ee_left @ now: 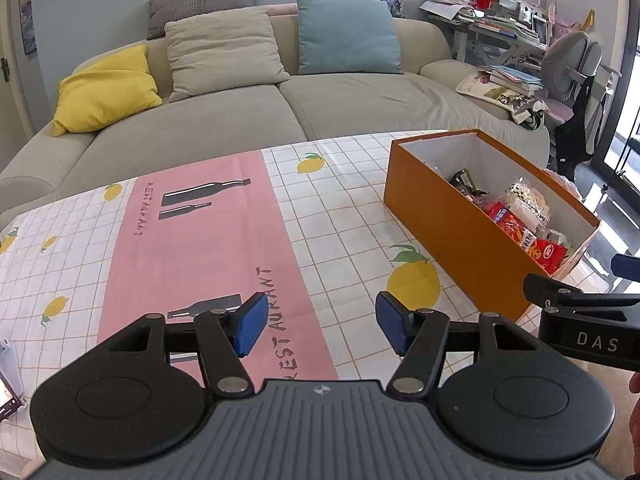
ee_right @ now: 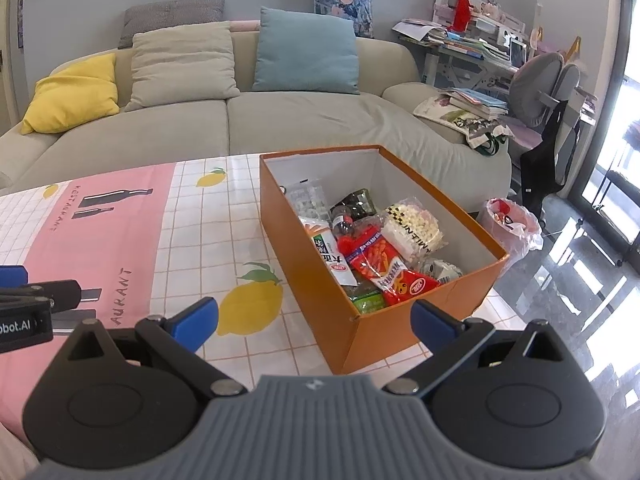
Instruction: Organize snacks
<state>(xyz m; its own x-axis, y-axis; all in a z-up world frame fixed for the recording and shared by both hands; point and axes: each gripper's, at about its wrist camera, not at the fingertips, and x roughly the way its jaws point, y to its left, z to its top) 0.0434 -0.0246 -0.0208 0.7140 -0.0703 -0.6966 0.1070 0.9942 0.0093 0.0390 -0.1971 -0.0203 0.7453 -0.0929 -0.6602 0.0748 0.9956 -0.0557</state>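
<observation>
Snack packets [ee_right: 372,256] already filled the orange cardboard box [ee_right: 400,320]; my left fingers [ee_left: 251,324] and right fingers [ee_right: 196,320] were spread and empty, so sorting seemed finished, pending a final check.

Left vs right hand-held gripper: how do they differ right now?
The left hand-held gripper hangs over bare tablecloth, with the orange box off to its right; the right hand-held gripper faces the box's near corner. The right one is spread wider than the left. Both are open and hold nothing.
</observation>
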